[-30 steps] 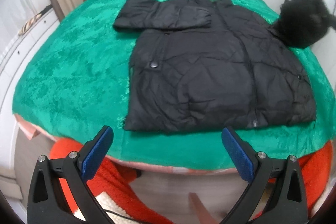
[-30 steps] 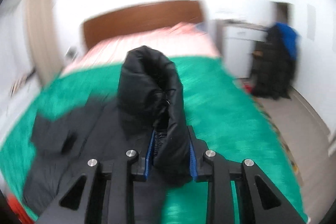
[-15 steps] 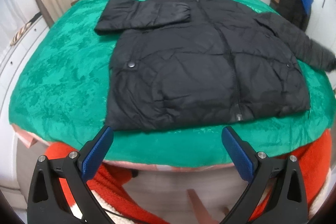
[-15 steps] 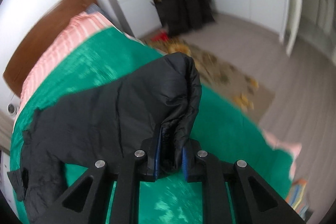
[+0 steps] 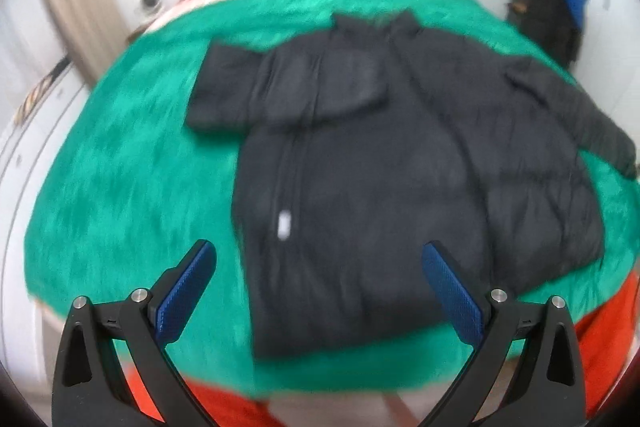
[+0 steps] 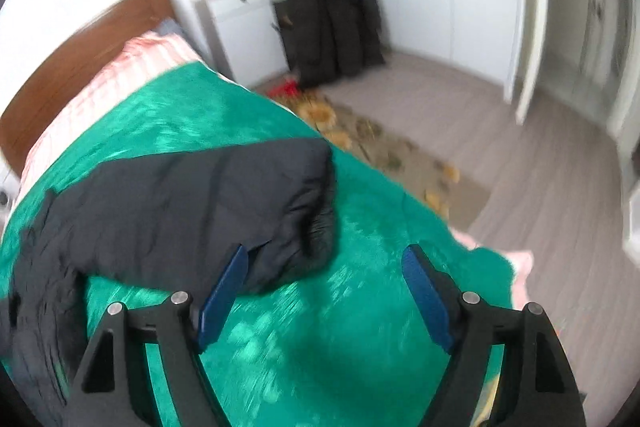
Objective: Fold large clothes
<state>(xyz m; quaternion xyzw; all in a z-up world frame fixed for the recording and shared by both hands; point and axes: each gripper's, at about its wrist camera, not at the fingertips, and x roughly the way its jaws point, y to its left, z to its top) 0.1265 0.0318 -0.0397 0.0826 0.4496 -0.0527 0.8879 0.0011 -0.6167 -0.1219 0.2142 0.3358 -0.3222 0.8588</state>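
Black jacket [image 5: 400,187] lies flat on the green blanket [image 5: 120,187], 1 sleeve folded across the chest, the other sleeve [image 6: 224,203] stretched outward, probably laid out for the next fold. Left gripper [image 5: 320,291] hovers at the hem, jaws apart, empty. Right gripper [image 6: 324,291] gapes wide, holding nothing, cuff just beside its left finger. Only the right view shows the cuff end and the floor [image 6: 500,147]; only the left shows the whole jacket.

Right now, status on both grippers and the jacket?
Left gripper open, above the jacket hem. Right gripper open beside the sleeve cuff. Nothing in the way.
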